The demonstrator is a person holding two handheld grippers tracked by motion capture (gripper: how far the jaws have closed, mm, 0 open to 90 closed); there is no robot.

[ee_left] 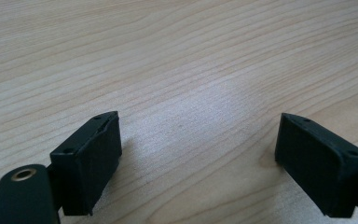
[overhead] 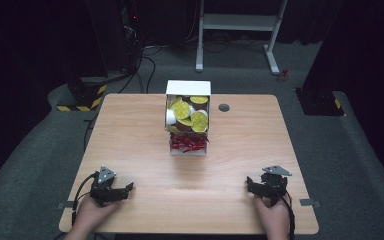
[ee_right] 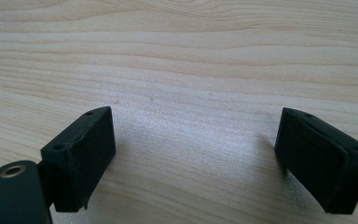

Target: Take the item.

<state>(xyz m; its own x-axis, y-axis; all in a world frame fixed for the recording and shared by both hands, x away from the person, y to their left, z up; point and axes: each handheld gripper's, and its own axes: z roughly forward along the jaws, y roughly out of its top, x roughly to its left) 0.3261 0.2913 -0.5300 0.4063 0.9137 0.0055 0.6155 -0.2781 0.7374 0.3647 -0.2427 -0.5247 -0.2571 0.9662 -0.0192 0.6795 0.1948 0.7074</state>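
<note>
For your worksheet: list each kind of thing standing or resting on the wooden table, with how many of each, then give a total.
White dispenser box of yellow-lidded cups and red packets: 1
Handheld grippers, left gripper and right gripper: 2
Total: 3

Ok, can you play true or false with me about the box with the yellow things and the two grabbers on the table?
1. The white box stands in the far middle of the wooden table. True.
2. The left hand-held gripper is squeezing a red packet. False: its jaws are open, with bare wood between them.
3. Yellow-topped round cups sit in the box above a pile of red packets. True.
4. The right hand-held gripper is inside the box. False: it rests near the table's near edge, far from the box, jaws open.
5. A small dark round spot lies on the table right of the box. True.
</note>
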